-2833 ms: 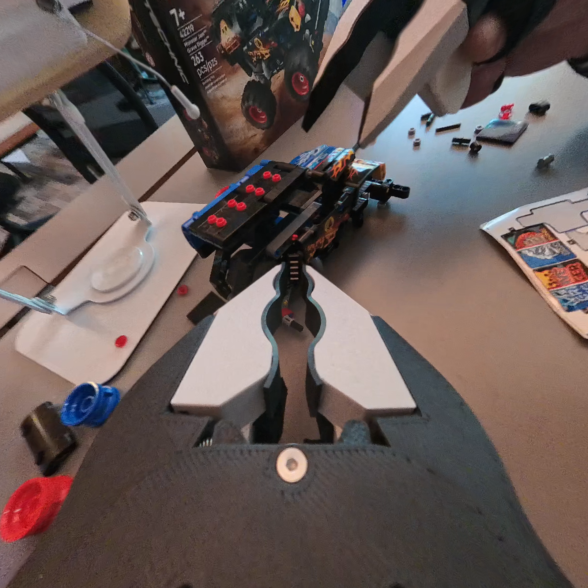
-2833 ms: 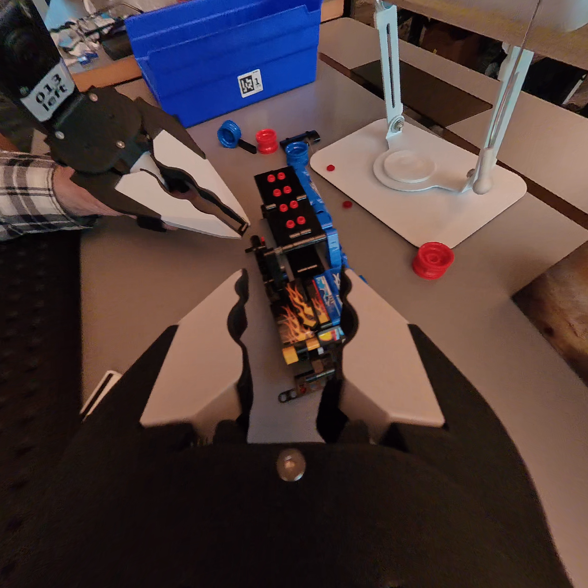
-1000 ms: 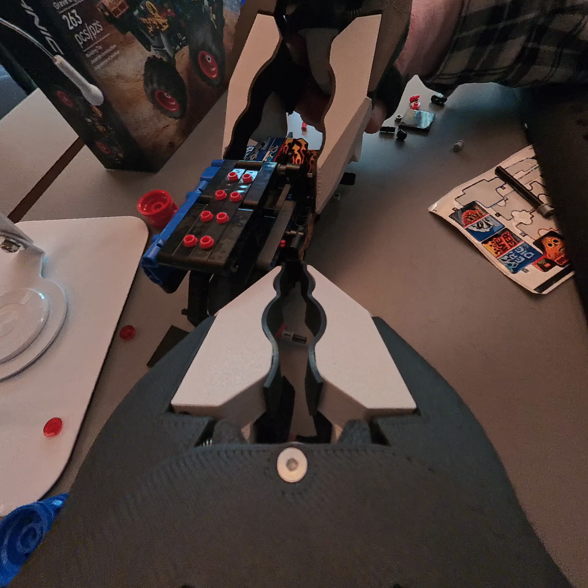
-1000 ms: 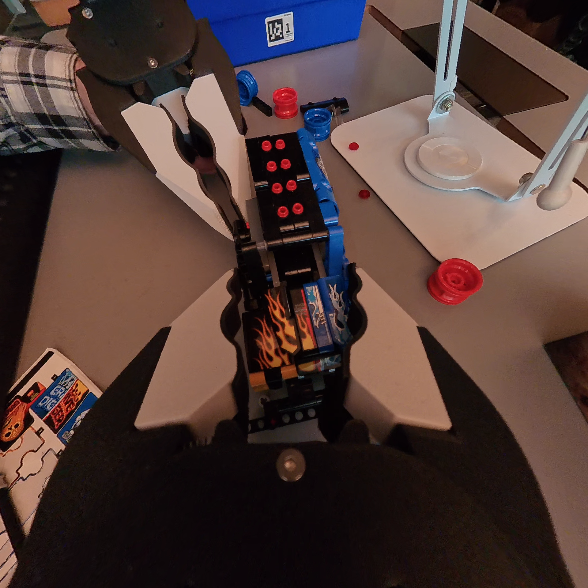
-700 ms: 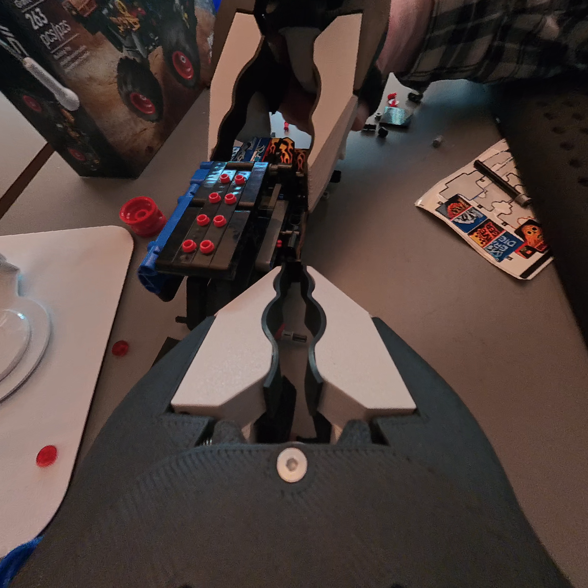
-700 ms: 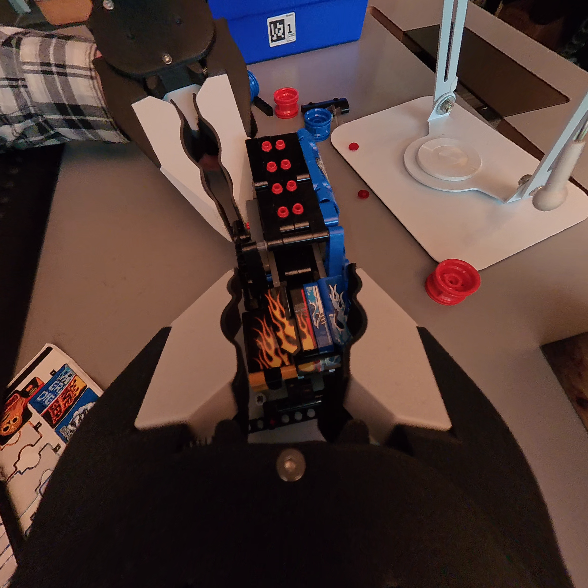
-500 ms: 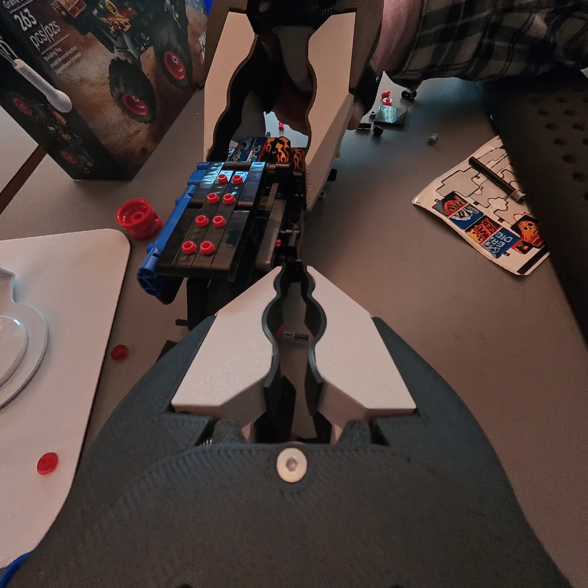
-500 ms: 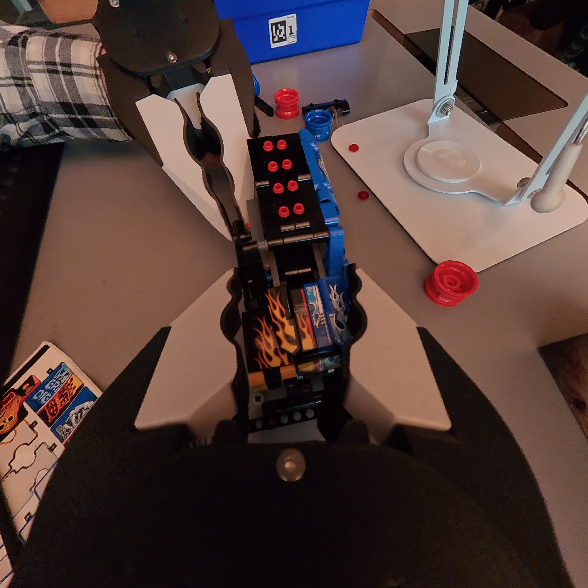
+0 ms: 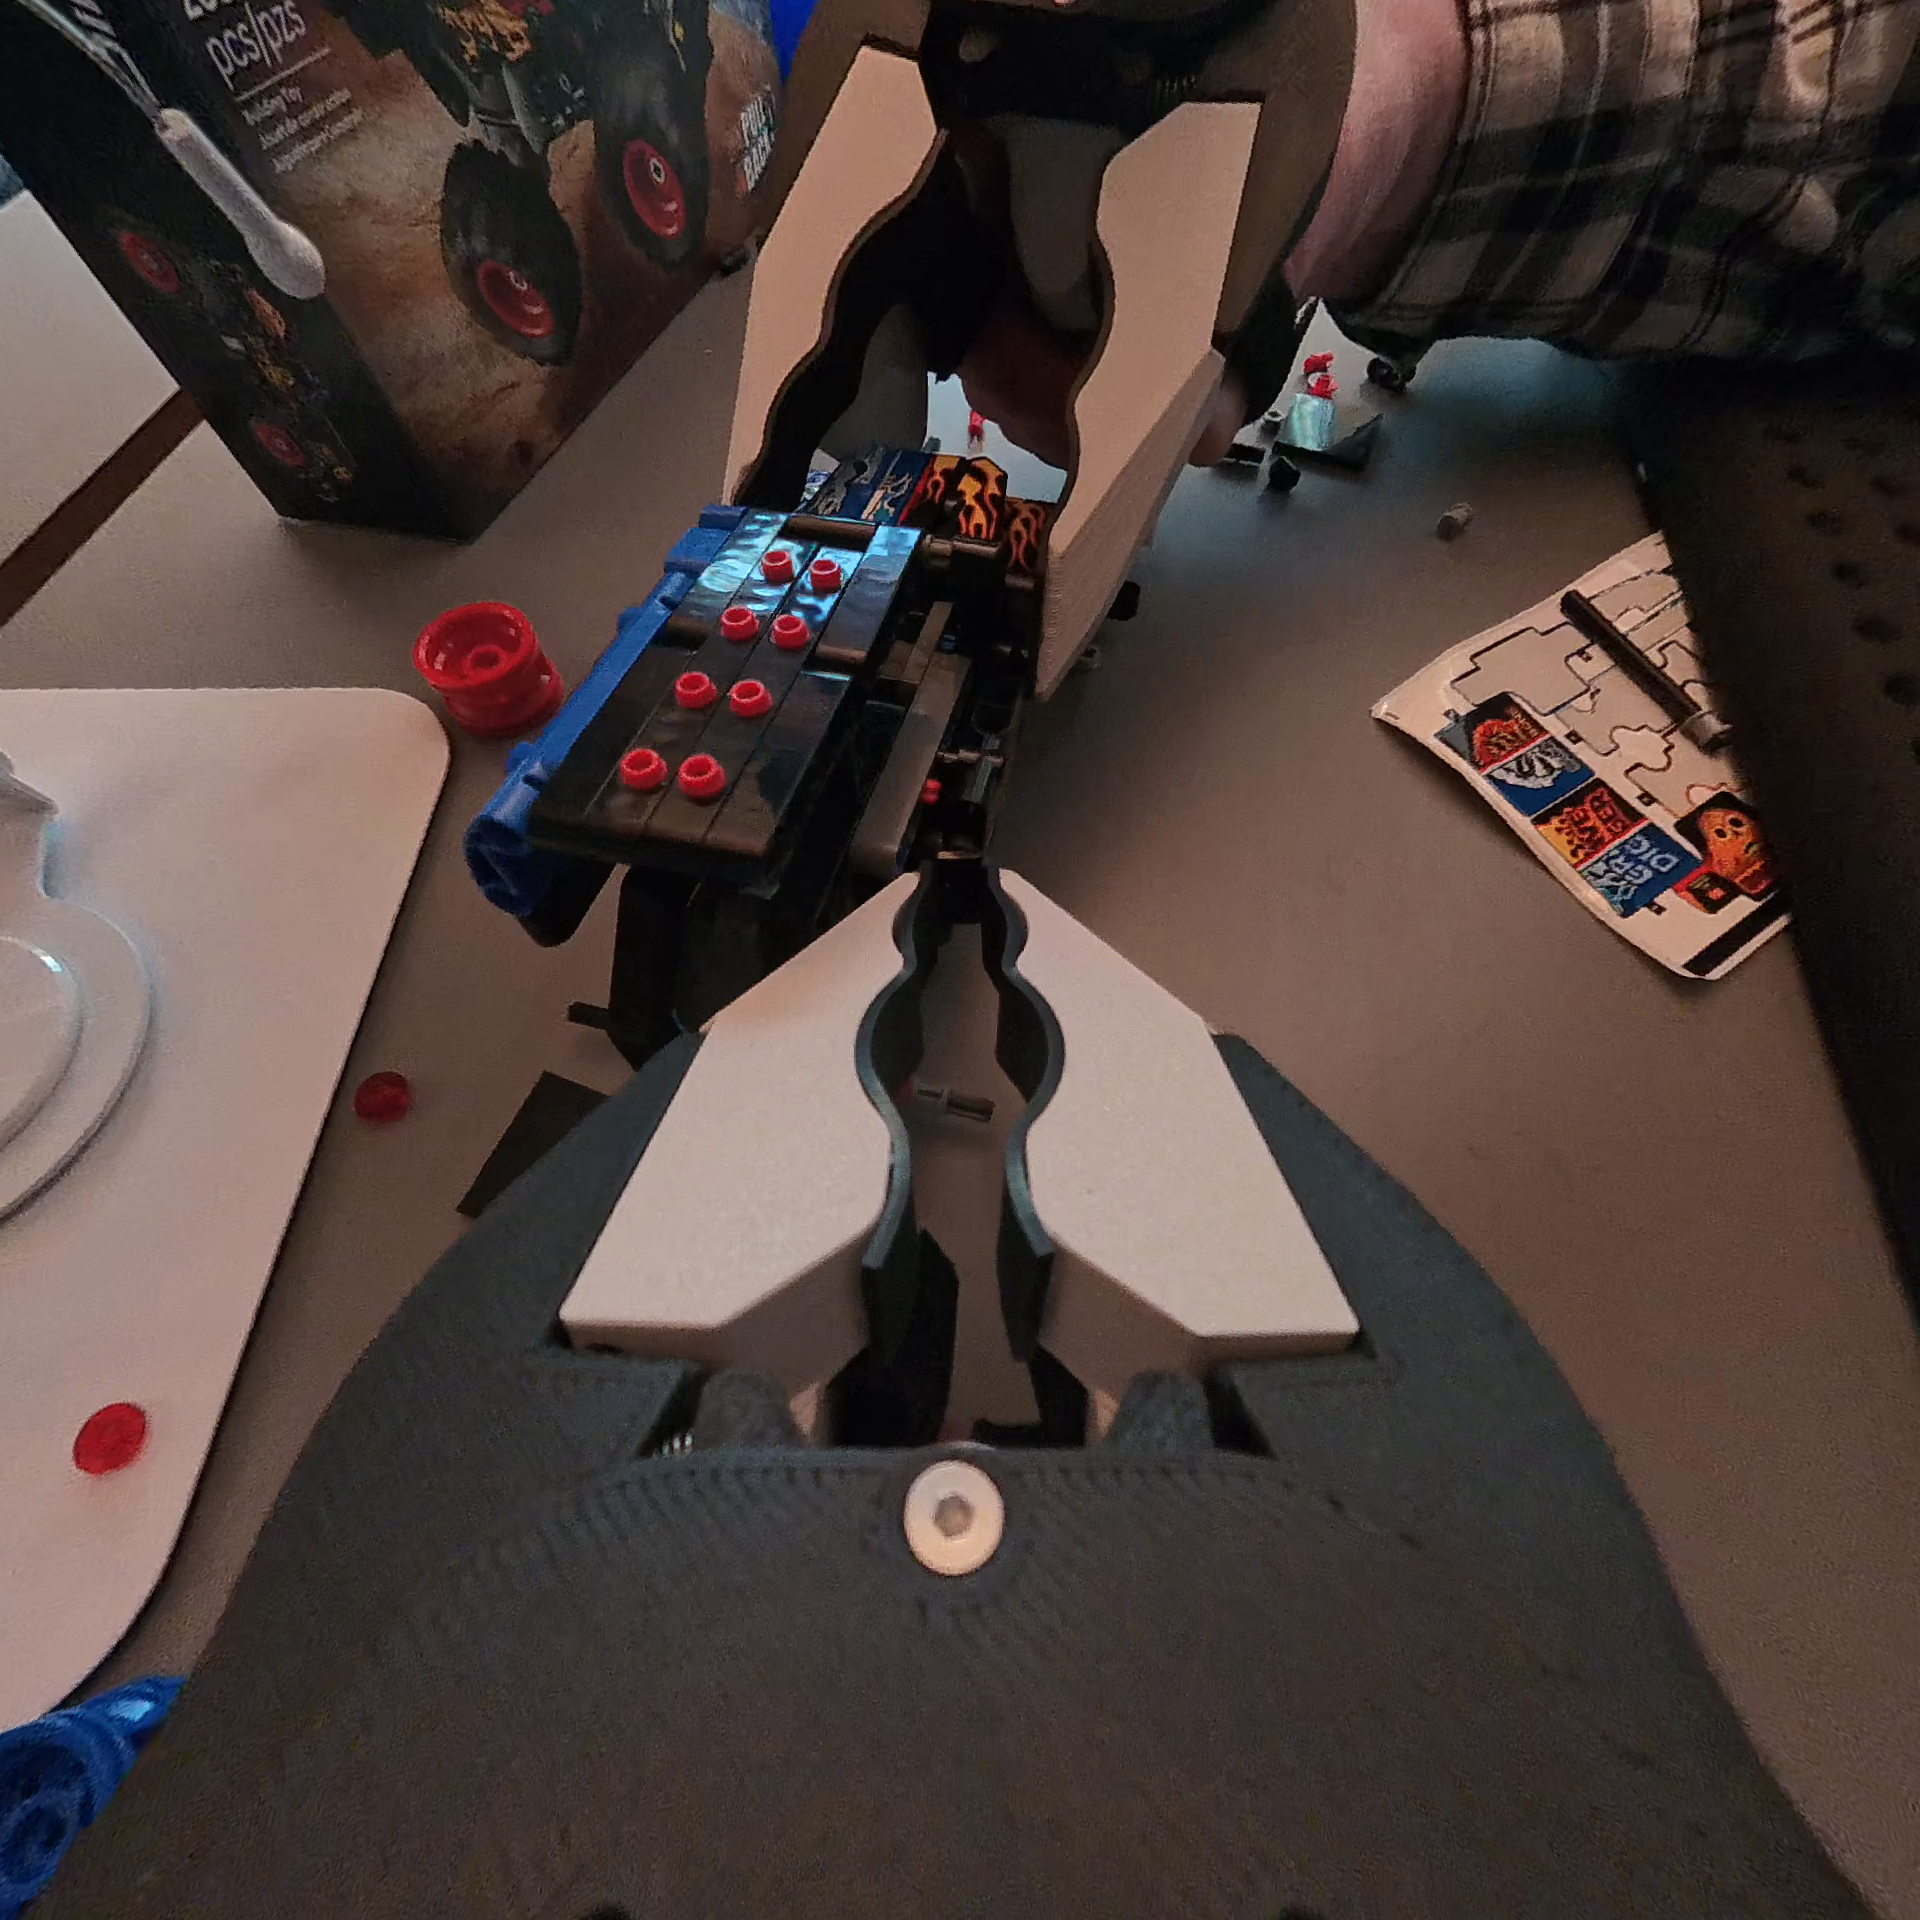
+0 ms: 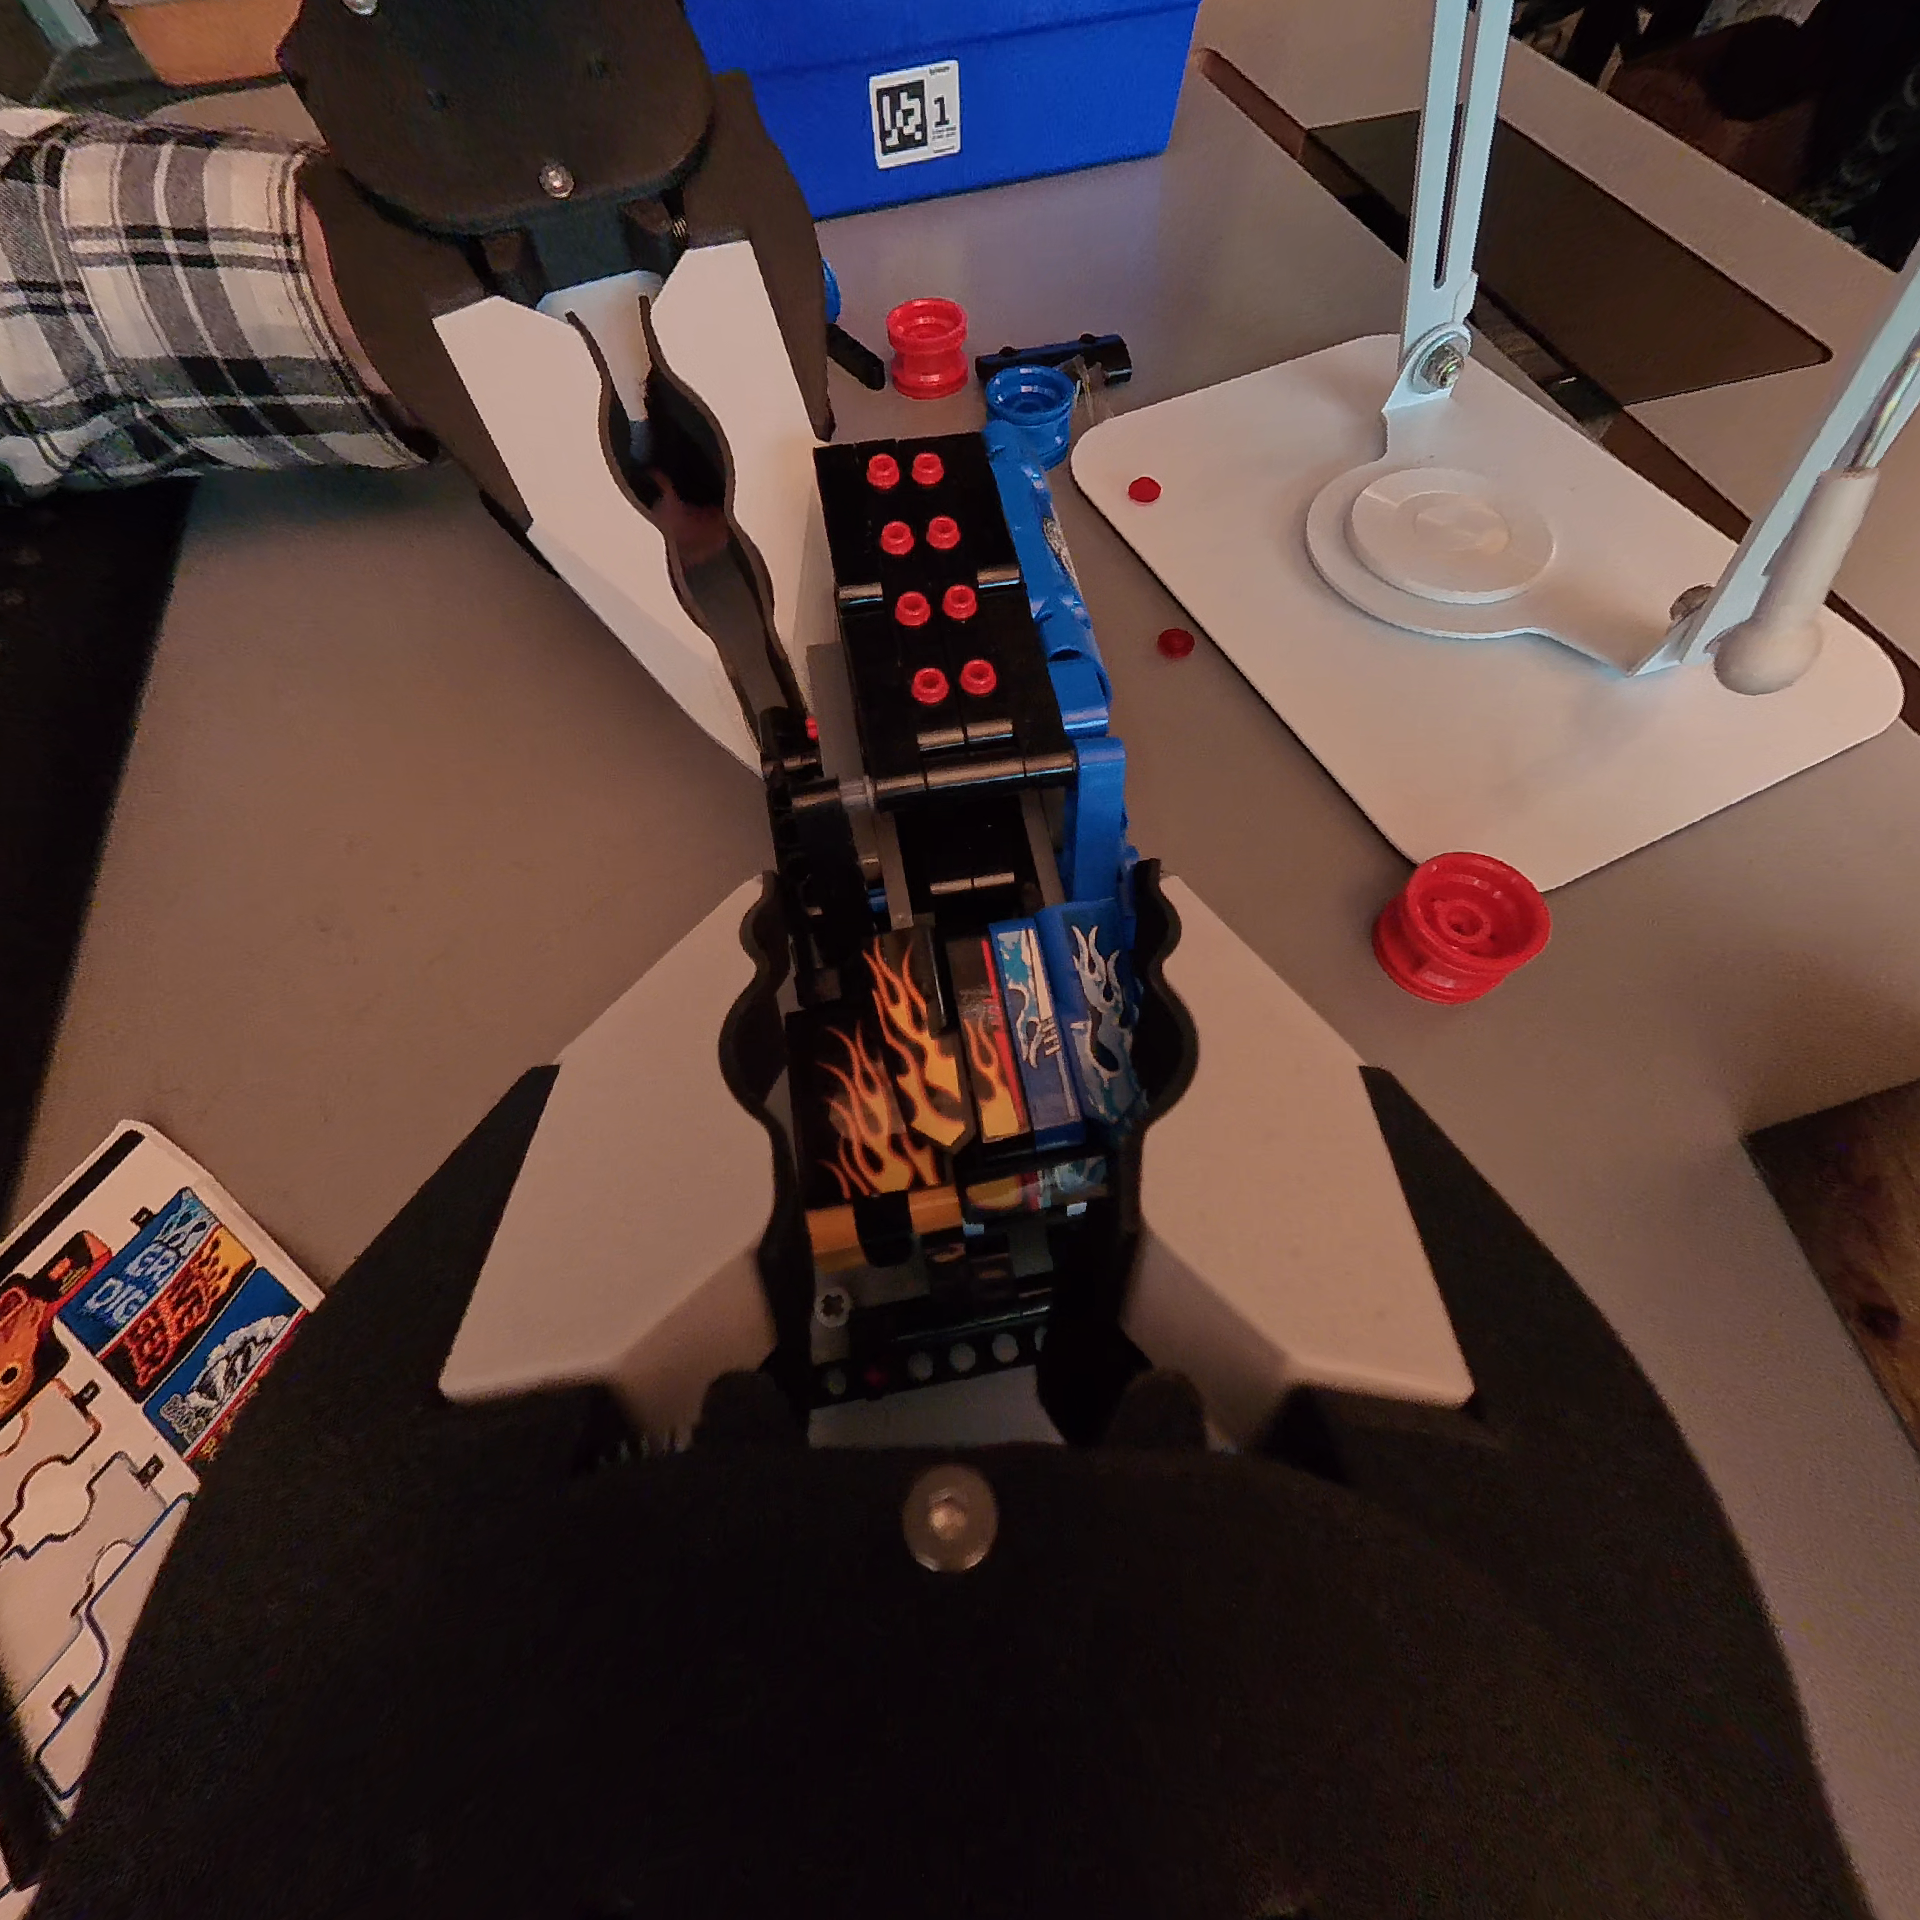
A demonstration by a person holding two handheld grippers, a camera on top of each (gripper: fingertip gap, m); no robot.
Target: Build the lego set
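while red wheels flank it, truck sits clamped.

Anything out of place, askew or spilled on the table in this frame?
Nothing looks damaged, but parts lie scattered. A red wheel sits loose beside the white stand base, two small red studs lie on and beside that base, and the toy truck, gripped at its flame-stickered end by the right claw, has no wheels fitted.
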